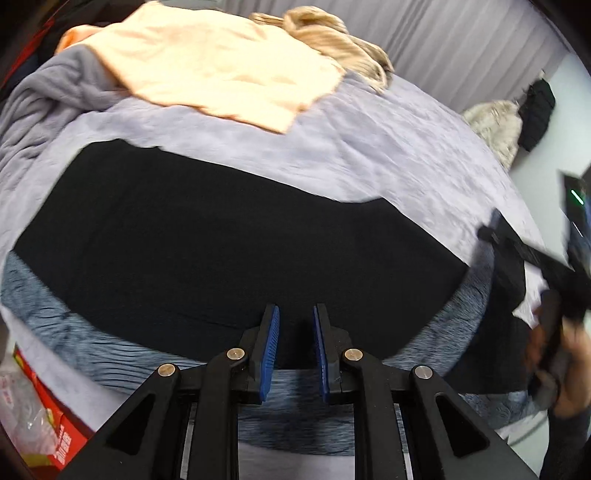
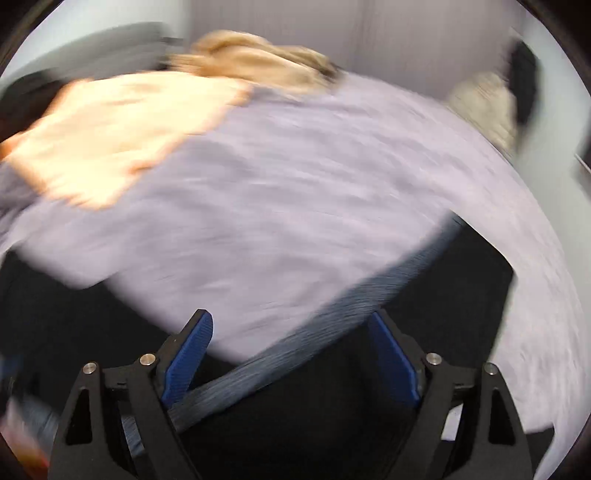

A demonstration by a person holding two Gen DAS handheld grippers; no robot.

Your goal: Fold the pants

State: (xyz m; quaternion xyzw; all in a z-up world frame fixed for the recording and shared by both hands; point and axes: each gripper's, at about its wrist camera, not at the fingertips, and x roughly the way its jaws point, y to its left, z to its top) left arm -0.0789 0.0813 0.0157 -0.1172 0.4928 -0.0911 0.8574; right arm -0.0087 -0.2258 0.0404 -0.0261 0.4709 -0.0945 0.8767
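- In the left wrist view, my left gripper (image 1: 295, 314) sits at the bottom centre of the frame, its blue pads (image 1: 269, 339) a narrow gap apart with nothing between them.
- Just beyond those pads, the black pants (image 1: 207, 236) lie flat in a wide band across the middle of the frame, on a lavender bed cover (image 1: 388, 147).
- A peach cloth (image 1: 214, 62) lies in the upper left, with a tan knitted garment (image 1: 332, 33) behind it at the top centre.
- My right gripper (image 1: 517, 247) shows at the far right edge, blurred.
- In the right wrist view, heavily blurred, my right gripper (image 2: 291, 325) is spread wide at the bottom, holding nothing.
- Dark fabric, likely the pants (image 2: 461, 280), fills the lower right there, with the bed's grey-blue edge (image 2: 332, 325) crossing diagonally between the pads.
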